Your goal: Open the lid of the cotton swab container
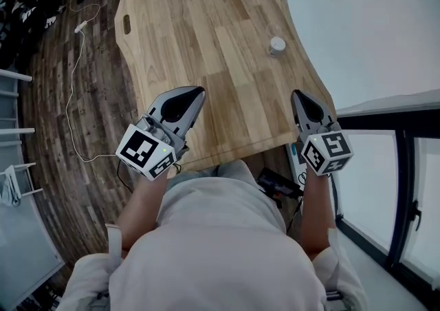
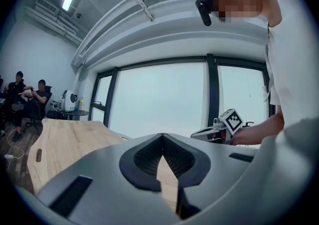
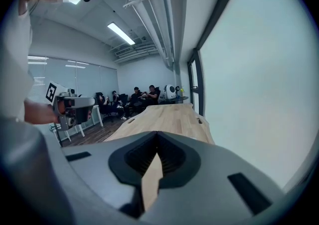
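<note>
Head view: the cotton swab container (image 1: 277, 45) is seen upright on the worktop (image 1: 199, 41), its white top seemingly on (too small to be sure). The left hand-held gripper (image 1: 194, 91) and the right hand-held gripper (image 1: 297, 94) are held well short of the container.

Left gripper view: the jaws are pressed together, empty.

Right gripper view: likewise shut on nothing.

Either an approach or a withdrawal is fitted. A shut lid would call for parted jaws brought to the container.

A long wooden table (image 1: 206, 41) stands on a dark plank floor (image 1: 55, 117); tall windows (image 2: 159, 99) alongside; strip light (image 3: 121, 34) on the ceiling.
</note>
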